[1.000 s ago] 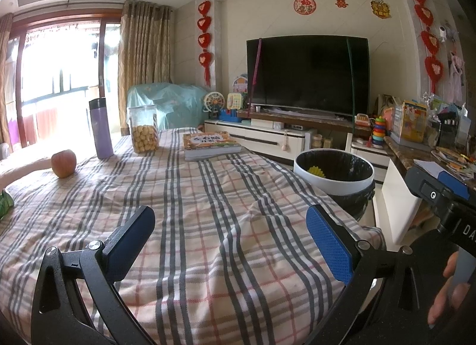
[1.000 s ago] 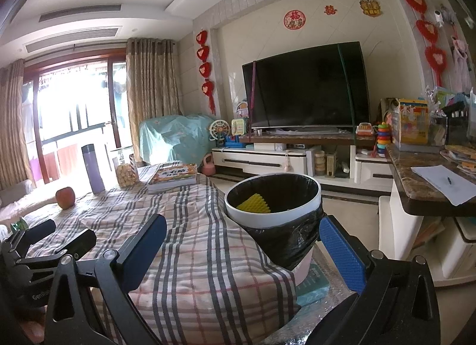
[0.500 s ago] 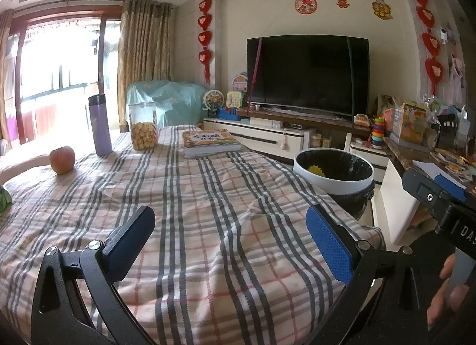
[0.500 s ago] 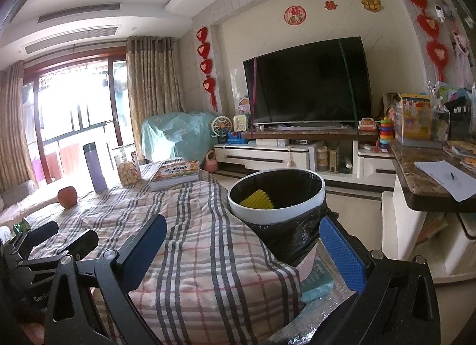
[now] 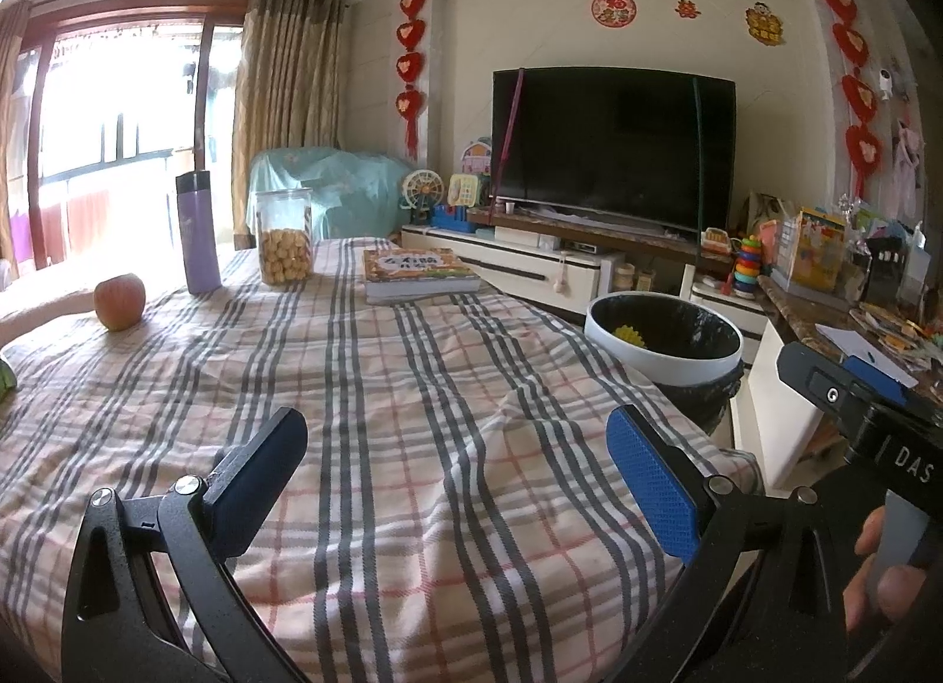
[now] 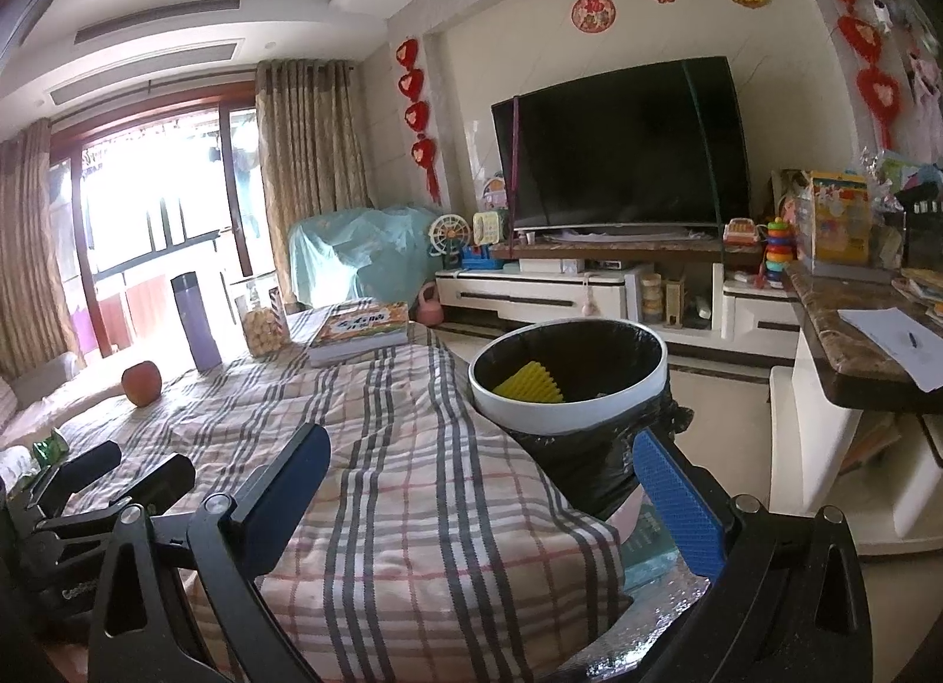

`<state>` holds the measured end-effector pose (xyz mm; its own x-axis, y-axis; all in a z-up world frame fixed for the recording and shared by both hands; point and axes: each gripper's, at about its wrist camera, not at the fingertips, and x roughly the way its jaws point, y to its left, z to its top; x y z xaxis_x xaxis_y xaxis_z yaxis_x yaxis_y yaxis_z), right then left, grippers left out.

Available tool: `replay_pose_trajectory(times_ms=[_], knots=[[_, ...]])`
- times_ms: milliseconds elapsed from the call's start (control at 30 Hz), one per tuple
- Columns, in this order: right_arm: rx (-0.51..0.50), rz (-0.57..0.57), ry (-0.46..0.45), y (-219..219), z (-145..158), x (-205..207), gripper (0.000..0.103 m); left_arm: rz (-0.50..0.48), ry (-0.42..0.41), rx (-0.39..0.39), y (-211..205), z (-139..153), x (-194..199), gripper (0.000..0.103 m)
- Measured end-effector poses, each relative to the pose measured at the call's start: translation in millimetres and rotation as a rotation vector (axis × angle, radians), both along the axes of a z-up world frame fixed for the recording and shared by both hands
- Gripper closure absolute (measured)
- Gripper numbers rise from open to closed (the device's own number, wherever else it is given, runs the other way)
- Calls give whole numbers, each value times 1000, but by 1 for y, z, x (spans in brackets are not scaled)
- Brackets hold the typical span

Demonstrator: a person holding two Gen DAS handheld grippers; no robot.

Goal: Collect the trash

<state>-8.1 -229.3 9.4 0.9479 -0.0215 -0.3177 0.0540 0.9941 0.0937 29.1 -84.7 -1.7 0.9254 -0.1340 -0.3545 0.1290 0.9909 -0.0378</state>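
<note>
Both of your claws are spread wide and hold nothing: the left claw (image 5: 454, 465) hangs over the plaid-covered worktop (image 5: 412, 388), the right claw (image 6: 483, 477) over its near corner beside the white-rimmed round bin with a black liner (image 6: 569, 397). The bin already holds a yellow ridged piece (image 6: 527, 382). The only likely trash left, I judge, is the crumpled green wrapper (image 6: 47, 444) at the far left edge, close to your left claw. The risk is mistaking keepers for rubbish: the red apple (image 5: 119, 301), purple flask (image 5: 197, 232), clear cookie jar (image 5: 284, 238) and orange-covered book (image 5: 418, 273) look like belongings. Reaching for the wrapper could also snag the loose cloth and topple the flask.
</note>
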Motion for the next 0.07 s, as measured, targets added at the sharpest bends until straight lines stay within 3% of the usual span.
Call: replay_pose_trajectory(times_ms=[67], knots=[[6,2,7,-5,1,4,0,-1,1,-3,1,0,1,0]])
